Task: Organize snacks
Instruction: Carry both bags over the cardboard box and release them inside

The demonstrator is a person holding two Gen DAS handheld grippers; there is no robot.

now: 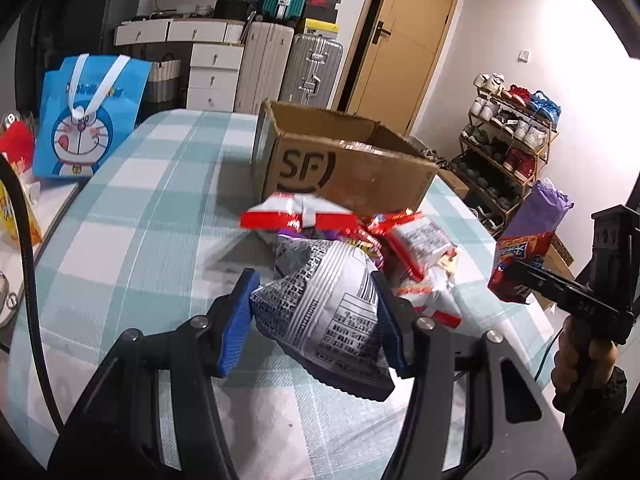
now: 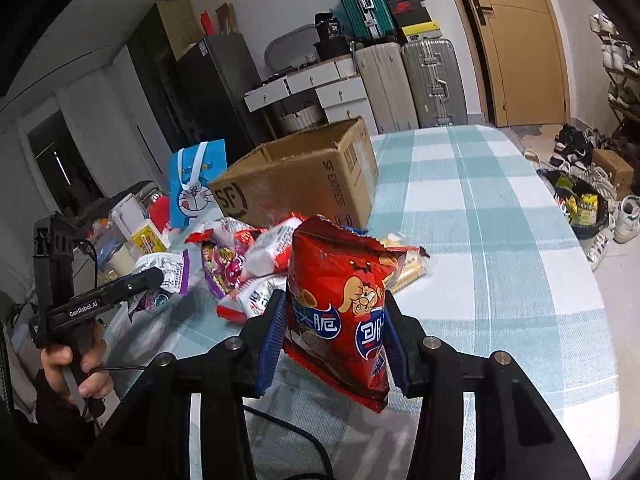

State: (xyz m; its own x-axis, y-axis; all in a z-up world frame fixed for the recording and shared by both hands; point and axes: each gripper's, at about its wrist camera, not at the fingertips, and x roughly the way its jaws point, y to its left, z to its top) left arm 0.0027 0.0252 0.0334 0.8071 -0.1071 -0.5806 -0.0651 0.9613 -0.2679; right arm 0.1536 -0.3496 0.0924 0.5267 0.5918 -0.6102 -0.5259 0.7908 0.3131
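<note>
Red snack bag [image 2: 344, 308] between right gripper [image 2: 334, 336] fingers

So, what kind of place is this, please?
Probably a lived-in home room, not a lab: suitcases stacked by a wooden door, a full shoe rack, and a checked tablecloth under the snacks.

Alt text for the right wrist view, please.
The right gripper holds a red snack bag upright above a checked tablecloth. Behind it lie a pile of snack packets and an open cardboard box; the left gripper grips a white-and-purple packet.
</note>
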